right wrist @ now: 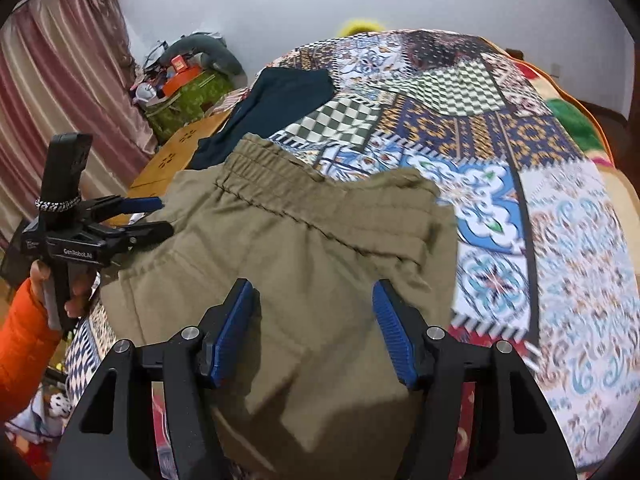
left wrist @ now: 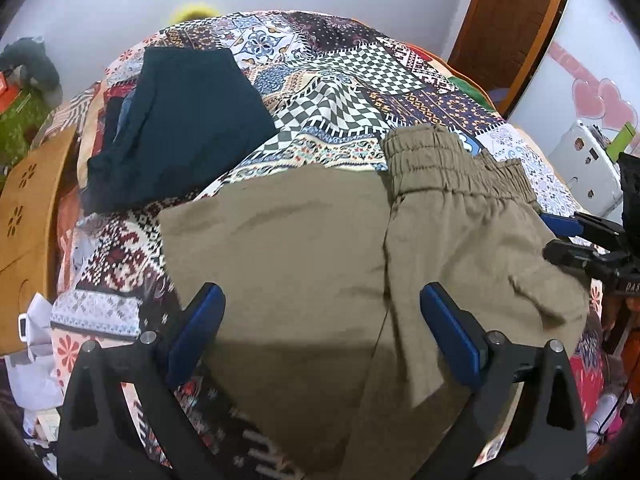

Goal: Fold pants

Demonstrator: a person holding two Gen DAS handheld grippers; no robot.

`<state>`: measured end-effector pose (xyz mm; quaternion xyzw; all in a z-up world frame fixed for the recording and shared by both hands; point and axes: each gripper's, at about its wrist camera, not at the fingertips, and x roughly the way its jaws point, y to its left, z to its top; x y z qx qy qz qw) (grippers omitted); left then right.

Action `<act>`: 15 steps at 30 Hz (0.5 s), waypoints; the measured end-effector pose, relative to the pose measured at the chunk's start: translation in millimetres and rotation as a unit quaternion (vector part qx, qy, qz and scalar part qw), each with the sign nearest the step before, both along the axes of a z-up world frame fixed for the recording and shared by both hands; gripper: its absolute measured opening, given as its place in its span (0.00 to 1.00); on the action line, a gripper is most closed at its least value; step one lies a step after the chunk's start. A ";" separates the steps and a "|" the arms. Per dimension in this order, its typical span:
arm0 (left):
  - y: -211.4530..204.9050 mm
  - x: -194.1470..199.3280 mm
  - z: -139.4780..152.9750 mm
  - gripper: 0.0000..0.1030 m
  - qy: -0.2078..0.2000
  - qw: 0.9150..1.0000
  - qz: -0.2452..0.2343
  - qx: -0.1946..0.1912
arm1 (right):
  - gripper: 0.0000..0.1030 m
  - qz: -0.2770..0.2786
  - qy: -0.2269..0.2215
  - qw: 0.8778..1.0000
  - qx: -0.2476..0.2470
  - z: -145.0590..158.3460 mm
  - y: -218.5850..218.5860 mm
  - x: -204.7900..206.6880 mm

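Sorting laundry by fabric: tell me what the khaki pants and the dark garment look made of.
Khaki pants: matte woven cloth, likely cotton twill; crisp creases, gathered elastic waistband. Dark garment: soft, matte fabric, smooth surface; fibre unclear.

Def someone's bedroom at home, not a lab or shop. Big bed w/ a busy patchwork bedspread (right wrist: 500, 128) fills most of both views, wooden bed frame (left wrist: 28, 216) w/ cut-out flower shapes at 9 o'clock in the left wrist view. Pink pleated curtain (right wrist: 60, 80) at 10 o'clock in the right wrist view, plain white wall behind. Pile of household clutter (right wrist: 180, 76) (bags, boxes, a grey thing on top) in the corner at 11. Wooden door frame (left wrist: 504, 20) at 1 o'clock in the left view, plus pink heart stickers (left wrist: 600, 100) at 2 on a white surface. Folded dark clothes (left wrist: 180, 128) sit on the bed, laundry-day vibe.
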<state>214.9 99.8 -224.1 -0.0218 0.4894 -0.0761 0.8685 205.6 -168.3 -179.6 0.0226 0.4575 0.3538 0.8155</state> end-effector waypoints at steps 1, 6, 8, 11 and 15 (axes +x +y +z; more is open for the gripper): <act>2.0 -3.4 -0.2 0.98 0.000 1.000 0.002 -0.002 | 0.54 0.000 0.003 1.000 0.003 0.8 -3.7 -2.6; 14.9 -25.6 0.8 0.98 0.001 1.000 0.018 -0.019 | 0.54 -0.011 -0.003 1.000 -0.018 1.9 -19.3 -14.6; 18.7 -35.1 0.9 0.98 0.002 0.999 0.025 -0.028 | 0.55 -0.018 0.001 1.000 -0.023 1.7 -26.5 -18.6; 20.5 -46.4 3.0 0.98 0.000 0.999 0.029 -0.028 | 0.55 -0.031 0.005 0.998 -0.056 -5.7 -36.3 -22.4; 25.2 -64.1 6.5 0.98 -0.005 0.999 0.049 0.004 | 0.55 -0.053 0.033 0.998 -0.031 -13.2 -55.7 -26.1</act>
